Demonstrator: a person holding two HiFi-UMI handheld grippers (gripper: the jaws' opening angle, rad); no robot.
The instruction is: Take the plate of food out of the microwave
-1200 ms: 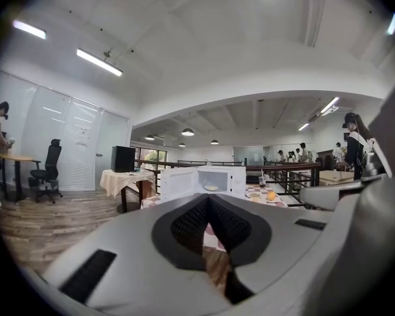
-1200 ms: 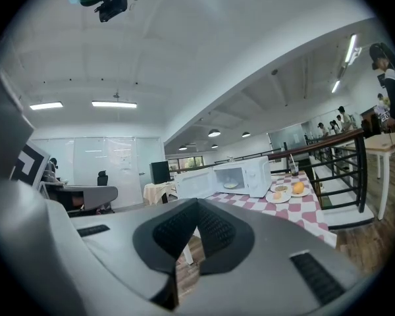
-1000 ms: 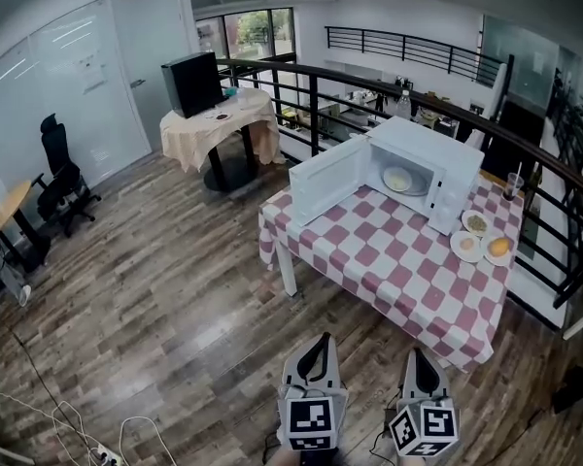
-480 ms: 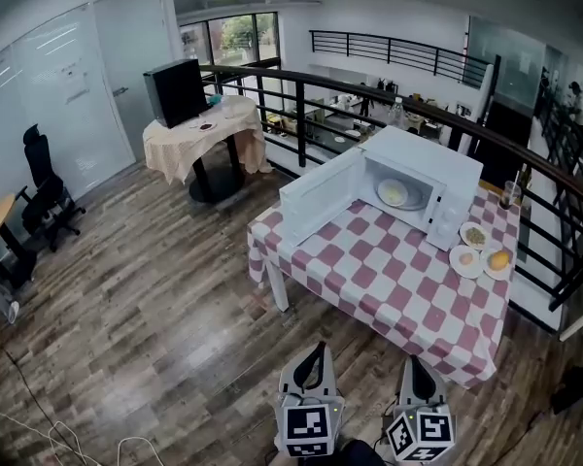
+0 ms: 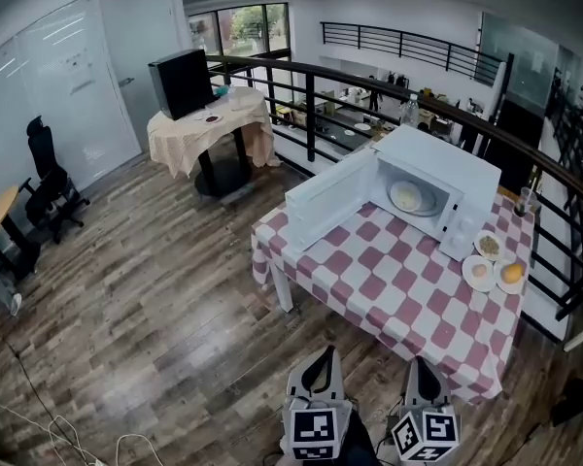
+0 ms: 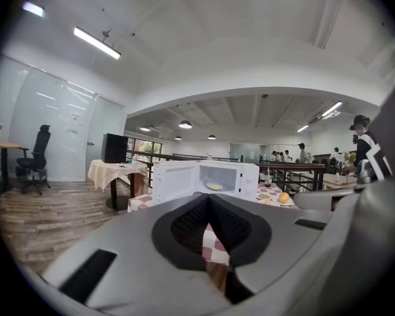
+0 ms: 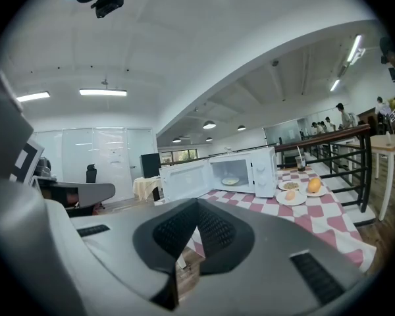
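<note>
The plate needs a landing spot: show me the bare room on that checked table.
Free: the wide stretch of checked cloth in front of the microwave, from its open door to the near edge. Crowded: the right end beside it, with three small plates.

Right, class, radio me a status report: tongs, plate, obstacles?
Left tongs and right tongs shut, empty, short of table. Plate of food inside microwave. Door open, nothing blocking.
</note>
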